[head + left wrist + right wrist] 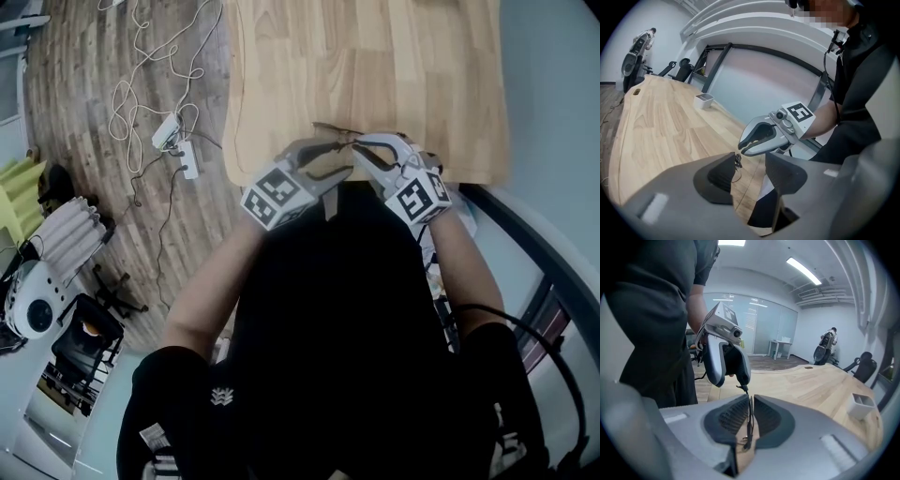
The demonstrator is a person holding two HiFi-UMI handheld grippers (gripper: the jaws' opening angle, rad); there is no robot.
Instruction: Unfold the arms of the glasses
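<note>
Unfolding seems underway: the right gripper (749, 401) pinches the glasses (750, 414) in narrow jaws, the left gripper (751, 164) gapes alongside; next, probably swing an arm outward.

We see the glasses (336, 129) as a thin, dark wire frame, too fine for us to make out the lenses. They hang just over the near edge of the wooden table (375, 66), between the two grippers. One slim part of the frame runs through the narrow slit of the right gripper (750, 399), pinched between its pads. Another dark end rests against one fingertip of the left gripper (751, 158), whose jaws stand apart. We cannot tell whether the arms are folded.
</note>
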